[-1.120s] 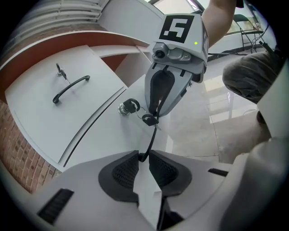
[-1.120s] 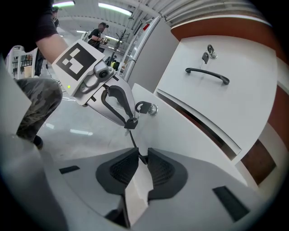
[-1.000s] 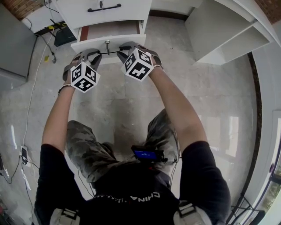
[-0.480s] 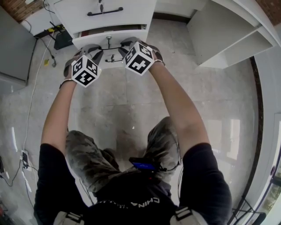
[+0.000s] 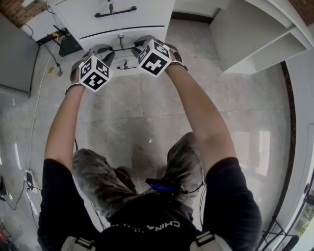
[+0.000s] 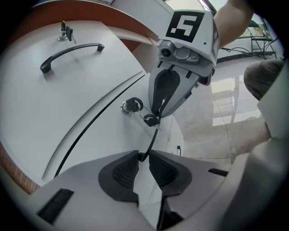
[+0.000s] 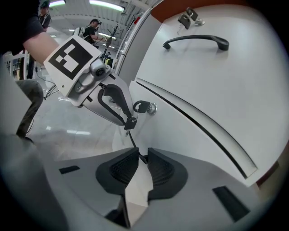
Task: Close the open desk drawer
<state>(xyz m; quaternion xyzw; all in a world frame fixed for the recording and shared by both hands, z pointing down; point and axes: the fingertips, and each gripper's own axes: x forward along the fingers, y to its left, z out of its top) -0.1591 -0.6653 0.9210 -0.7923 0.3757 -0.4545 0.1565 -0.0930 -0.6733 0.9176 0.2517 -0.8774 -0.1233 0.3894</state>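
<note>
Your left tongs (image 6: 143, 158) and right tongs (image 7: 142, 158) are each clamped on the thin black bar handle (image 6: 152, 140) of the white lower drawer front (image 6: 104, 140), side by side, one towards each end. Just beyond, a key sits in the silver lock (image 6: 128, 106). The drawer sits flush, with only a thin dark seam (image 6: 90, 128) below the upper drawer front (image 6: 67, 81) and its curved black handle (image 6: 70, 53).

An office-like hall: white desk (image 5: 132, 22), tiled floor (image 5: 147, 110), ceiling strip lights (image 7: 106, 5).
</note>
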